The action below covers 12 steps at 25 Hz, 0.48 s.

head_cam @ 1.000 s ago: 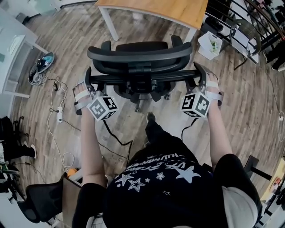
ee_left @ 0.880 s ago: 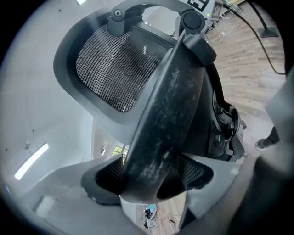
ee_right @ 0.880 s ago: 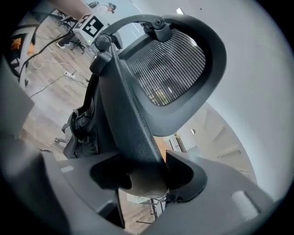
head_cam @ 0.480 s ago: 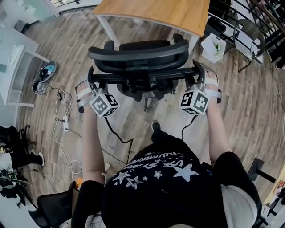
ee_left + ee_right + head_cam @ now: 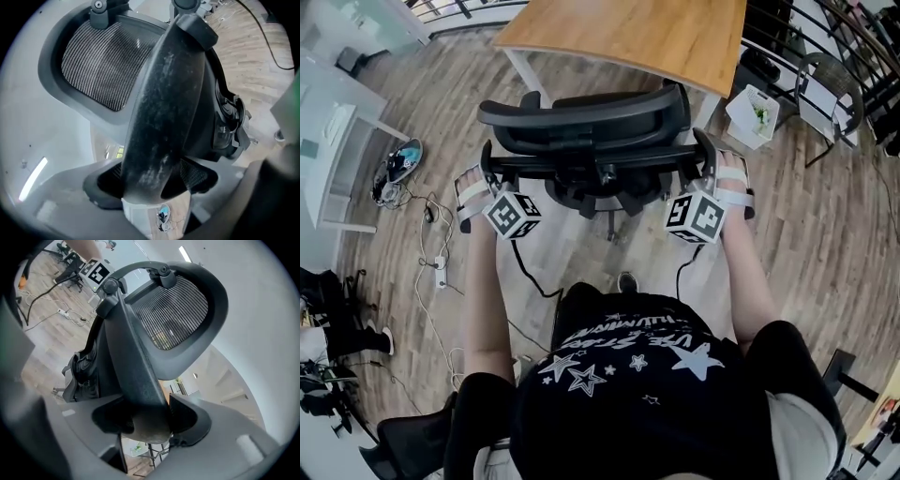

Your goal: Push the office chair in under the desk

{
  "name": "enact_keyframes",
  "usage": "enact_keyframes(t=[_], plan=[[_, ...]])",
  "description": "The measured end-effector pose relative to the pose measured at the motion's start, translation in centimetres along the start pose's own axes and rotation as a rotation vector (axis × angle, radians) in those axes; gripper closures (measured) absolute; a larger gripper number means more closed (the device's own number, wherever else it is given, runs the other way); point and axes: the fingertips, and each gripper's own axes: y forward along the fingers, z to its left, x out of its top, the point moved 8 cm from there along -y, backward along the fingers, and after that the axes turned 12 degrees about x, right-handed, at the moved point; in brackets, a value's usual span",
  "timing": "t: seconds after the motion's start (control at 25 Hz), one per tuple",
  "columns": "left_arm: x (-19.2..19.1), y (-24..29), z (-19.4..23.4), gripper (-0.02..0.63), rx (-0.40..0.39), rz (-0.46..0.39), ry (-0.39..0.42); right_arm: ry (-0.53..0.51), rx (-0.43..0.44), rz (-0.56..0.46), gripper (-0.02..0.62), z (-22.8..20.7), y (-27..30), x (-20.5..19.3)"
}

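- The office chair (image 5: 584, 120) stood on the wooden floor (image 5: 825, 244) at the near edge of the bench (image 5: 637, 33), with its backrest toward the person.
- In the head view the top of the backrest lay just short of that near edge, between the bench's two white legs. The seat was hidden beneath the backrest, so it could not be told how far it reached under the bench.
- The left tongs (image 5: 490, 173) were clamped on the left-hand armrest (image 5: 164, 108). The left gripper view showed the dark armrest bar filling the gap, with both pads against it.
- The right tongs (image 5: 705, 164) were likewise clamped on the right-hand armrest (image 5: 136, 376). The right gripper view showed the rounded end of the bar seated between the pads.
- Both tongs stood level with each other, one at each side of the chair, and their marker cubes faced up toward the head camera.
- The person's left hand (image 5: 471, 192) and right hand (image 5: 733, 183) each gripped a tool handle, arms extended forward.
- The mesh of the backrest (image 5: 173, 315) appeared beyond the armrest in both gripper views.
- A power strip (image 5: 441, 274) with trailing cables lay on the floor well to the left of the chair, and a pair of shoes (image 5: 398, 164) lay further left.
- A white box (image 5: 753, 112) holding a small plant sat on the floor beside the right end of the bench.
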Motion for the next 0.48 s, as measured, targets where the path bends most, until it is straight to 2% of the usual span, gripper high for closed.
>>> enact_keyframes(t=[0.28, 0.48], plan=[[-0.4, 6.4, 0.9, 0.232, -0.009, 0.04, -0.039, 0.005, 0.007, -0.009, 0.356, -1.4, 3.3, 2.3], [-0.3, 12.2, 2.1, 0.23, -0.034, 0.026, -0.043, 0.008, 0.002, 0.013, 0.36, -3.5, 6.7, 4.3]])
